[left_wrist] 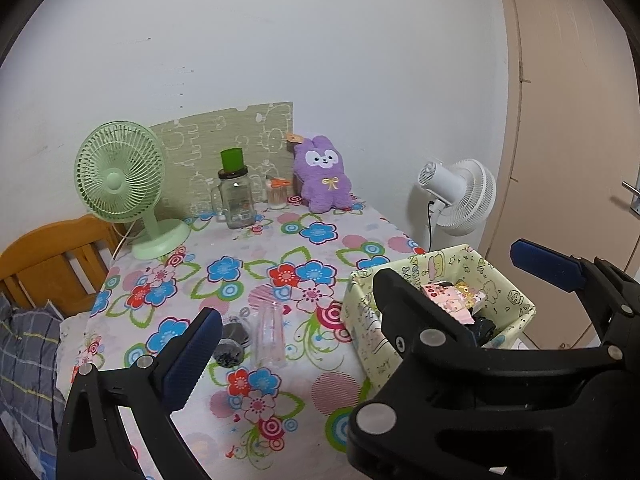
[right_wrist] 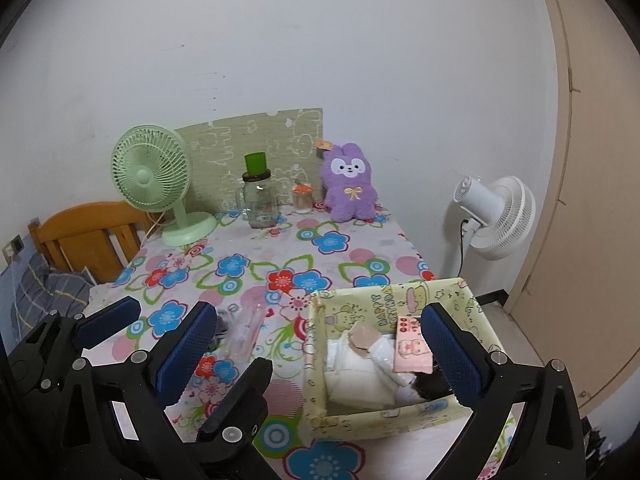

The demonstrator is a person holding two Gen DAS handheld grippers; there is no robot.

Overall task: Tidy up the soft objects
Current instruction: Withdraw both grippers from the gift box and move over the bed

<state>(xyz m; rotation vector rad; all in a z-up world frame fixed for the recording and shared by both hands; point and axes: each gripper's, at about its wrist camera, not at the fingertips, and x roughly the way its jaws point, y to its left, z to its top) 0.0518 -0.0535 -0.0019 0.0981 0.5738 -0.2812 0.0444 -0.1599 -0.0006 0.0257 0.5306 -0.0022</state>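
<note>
Soft objects are being seen in two places. A purple plush rabbit [right_wrist: 351, 184] is being propped upright against the wall at the far edge of the counter [right_wrist: 256, 264], which is being covered by a flowered cloth. Near the front right corner, a yellow-green patterned box [right_wrist: 400, 360] is being filled with a white folded bundle [right_wrist: 360, 364], a pink cartoon packet [right_wrist: 412, 350] and something dark [right_wrist: 430, 386] that cannot be identified.

The right gripper [right_wrist: 320, 352] is being held over the near side of the counter with its jaws spread wide; nothing is being pinched between them, and the box is being framed between its blue pads. The left gripper [left_wrist: 368, 300] is being held just beside it, its jaws likewise spread and empty.

A clear plastic tube [left_wrist: 271, 334] is being left lying on the cloth beside a small dark item [left_wrist: 230, 346]. At the back, a green desk fan [left_wrist: 124, 184], a lidded glass jar [left_wrist: 236, 200] and a small container [left_wrist: 277, 192] are being kept in a row. A white fan [right_wrist: 496, 216] is being stood on the floor by the door.
</note>
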